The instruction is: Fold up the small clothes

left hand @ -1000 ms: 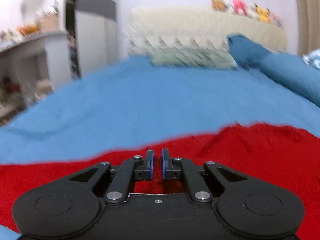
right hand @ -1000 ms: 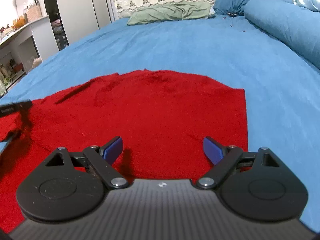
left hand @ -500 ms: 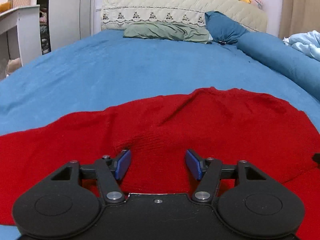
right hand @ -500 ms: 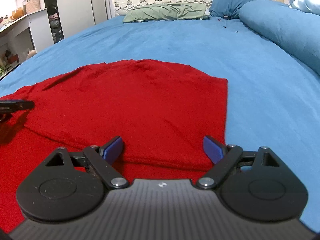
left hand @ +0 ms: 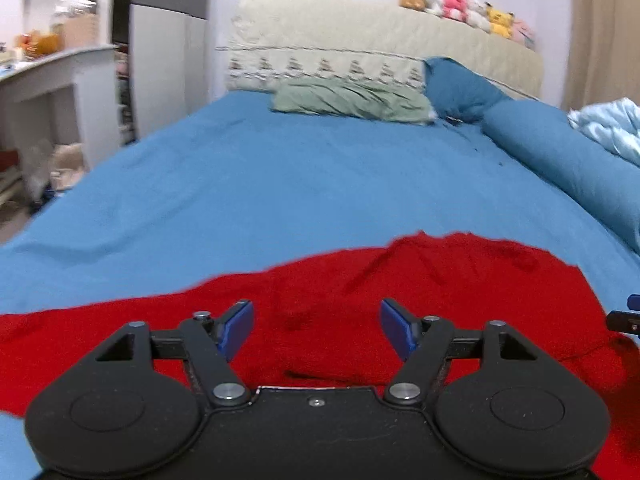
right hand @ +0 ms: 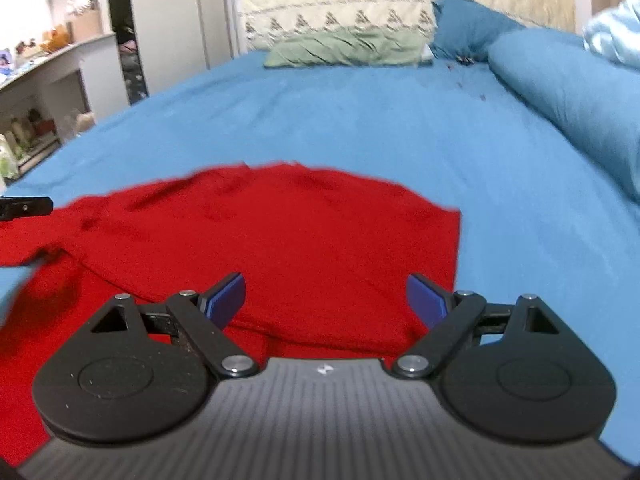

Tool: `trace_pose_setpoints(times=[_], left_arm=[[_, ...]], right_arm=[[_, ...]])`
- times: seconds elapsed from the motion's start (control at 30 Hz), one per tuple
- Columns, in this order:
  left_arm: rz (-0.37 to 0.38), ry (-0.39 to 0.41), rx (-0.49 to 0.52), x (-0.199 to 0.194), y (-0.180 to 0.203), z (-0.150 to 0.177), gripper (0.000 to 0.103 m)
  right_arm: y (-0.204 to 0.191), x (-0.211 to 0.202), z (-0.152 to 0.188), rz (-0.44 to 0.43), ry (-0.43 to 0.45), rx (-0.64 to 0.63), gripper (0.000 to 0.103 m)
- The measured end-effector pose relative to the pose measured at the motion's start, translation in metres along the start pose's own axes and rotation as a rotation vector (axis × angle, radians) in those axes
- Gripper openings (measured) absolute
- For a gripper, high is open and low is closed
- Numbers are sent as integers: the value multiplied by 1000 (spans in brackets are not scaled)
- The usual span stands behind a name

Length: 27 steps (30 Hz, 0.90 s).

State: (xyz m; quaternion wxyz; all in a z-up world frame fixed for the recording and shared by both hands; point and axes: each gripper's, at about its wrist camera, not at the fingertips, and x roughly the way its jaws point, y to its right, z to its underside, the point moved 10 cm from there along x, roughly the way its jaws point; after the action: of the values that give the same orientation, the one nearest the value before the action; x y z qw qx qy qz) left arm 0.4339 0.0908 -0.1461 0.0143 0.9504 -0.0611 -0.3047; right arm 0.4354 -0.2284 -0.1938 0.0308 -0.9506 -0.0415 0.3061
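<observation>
Blue bed sheet — red garment — folded over, lightly creased

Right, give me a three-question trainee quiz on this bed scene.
1. True or false: the left gripper is shut on the red garment.
2. The green pillow lies: A) against the headboard B) on the garment C) on the floor.
3. Fill in: the right gripper hangs open above the ____ garment.

Key: 1 false; 2 A; 3 red.
</observation>
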Motion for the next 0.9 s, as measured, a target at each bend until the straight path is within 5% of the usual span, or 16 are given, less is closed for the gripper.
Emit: trace_pose_setpoints(times=[0.07,0.3,0.6,0.73,0.9], left_arm=[[-28,12,-36,-24,-18,-8,103],[-148,35,-164,-70,-96,-22,103],[-358,39,-311,-96,-234,18,103],[-424,27,-422,-90,-300,62,98],[-381,-10,-564,-61,-347,100,80]], right_arm=[[-18,-14,-14,-22,-3,-14,103],[-95,-38,-45,-137,-13,-54,103],[-183,-15,-45,-235,-49,-43,103],[-205,5,-34,-253,-88,-30,103],[-221,29,-21,-242,-123,-44,103]])
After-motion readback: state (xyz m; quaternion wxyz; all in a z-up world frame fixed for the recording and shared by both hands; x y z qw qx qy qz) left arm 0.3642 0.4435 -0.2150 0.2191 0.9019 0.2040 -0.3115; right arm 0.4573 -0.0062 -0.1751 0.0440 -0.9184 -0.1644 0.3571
